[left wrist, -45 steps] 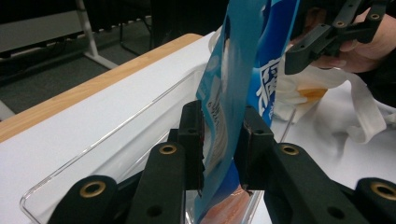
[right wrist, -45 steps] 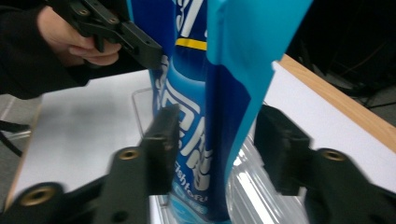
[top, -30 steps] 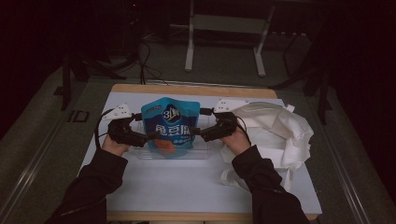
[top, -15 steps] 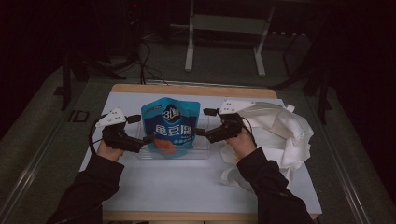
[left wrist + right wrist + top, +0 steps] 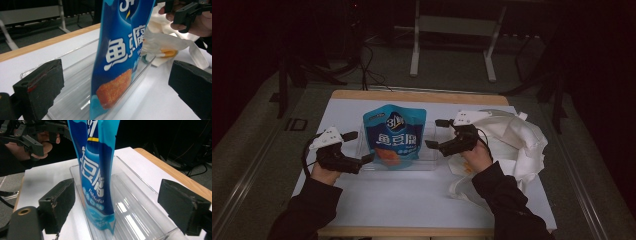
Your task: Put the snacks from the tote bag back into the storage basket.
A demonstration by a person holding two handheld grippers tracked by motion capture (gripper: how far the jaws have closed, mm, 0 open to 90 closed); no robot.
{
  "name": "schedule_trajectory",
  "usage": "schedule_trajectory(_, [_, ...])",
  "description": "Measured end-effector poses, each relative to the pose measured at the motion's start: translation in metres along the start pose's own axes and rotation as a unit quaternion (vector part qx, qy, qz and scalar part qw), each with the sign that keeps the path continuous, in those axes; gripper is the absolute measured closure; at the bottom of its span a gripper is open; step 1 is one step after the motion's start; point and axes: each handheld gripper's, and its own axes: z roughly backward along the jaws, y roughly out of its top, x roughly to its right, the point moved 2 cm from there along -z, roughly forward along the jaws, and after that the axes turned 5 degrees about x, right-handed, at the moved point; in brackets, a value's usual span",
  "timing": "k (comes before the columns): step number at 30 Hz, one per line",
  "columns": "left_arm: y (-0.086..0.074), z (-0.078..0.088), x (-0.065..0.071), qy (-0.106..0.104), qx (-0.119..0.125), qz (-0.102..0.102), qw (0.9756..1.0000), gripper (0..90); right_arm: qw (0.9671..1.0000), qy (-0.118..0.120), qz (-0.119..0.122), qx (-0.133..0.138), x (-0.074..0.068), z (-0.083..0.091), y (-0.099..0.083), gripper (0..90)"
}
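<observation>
Because the blue snack pouch (image 5: 395, 135) stands upright in the clear plastic tray (image 5: 430, 162) on the white table (image 5: 402, 195), it needs no hand to keep it up, and both tools sit clear of it. The left gripper (image 5: 357, 148) has just been opening; its jaws are spread wide with nothing between the pads, to the pouch's left by the tray's end. The right gripper (image 5: 437, 134) is likewise wide open and holds nothing, level with the pouch on its other side. A white cloth bag (image 5: 517, 140) lies crumpled behind the right hand (image 5: 474, 155), probably where the pouch belongs or came from.
</observation>
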Motion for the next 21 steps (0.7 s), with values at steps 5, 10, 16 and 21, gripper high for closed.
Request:
schedule_trajectory(5, [-0.008, 0.007, 0.008, 0.002, 0.001, 0.014, 0.9999, 0.4, 0.9999, 0.0, -0.011, 0.004, 0.001, 0.009, -0.005, 17.7])
schedule_trajectory(10, [-0.016, 0.013, 0.02, 0.01, -0.004, 0.002, 0.9999, 0.4, 0.9999, -0.01, -0.008, -0.007, 0.001, 0.017, -0.012, 17.6])
schedule_trajectory(16, [-0.02, 0.018, 0.034, -0.018, 0.001, 0.007, 0.9998, 0.4, 0.9997, -0.02, 0.001, -0.014, -0.007, 0.029, -0.018, 16.7])
schedule_trajectory(21, [-0.02, 0.02, 0.043, -0.02, 0.007, 0.002, 0.9998, 0.4, 0.9995, -0.025, 0.011, -0.018, -0.016, 0.039, -0.024, 16.3])
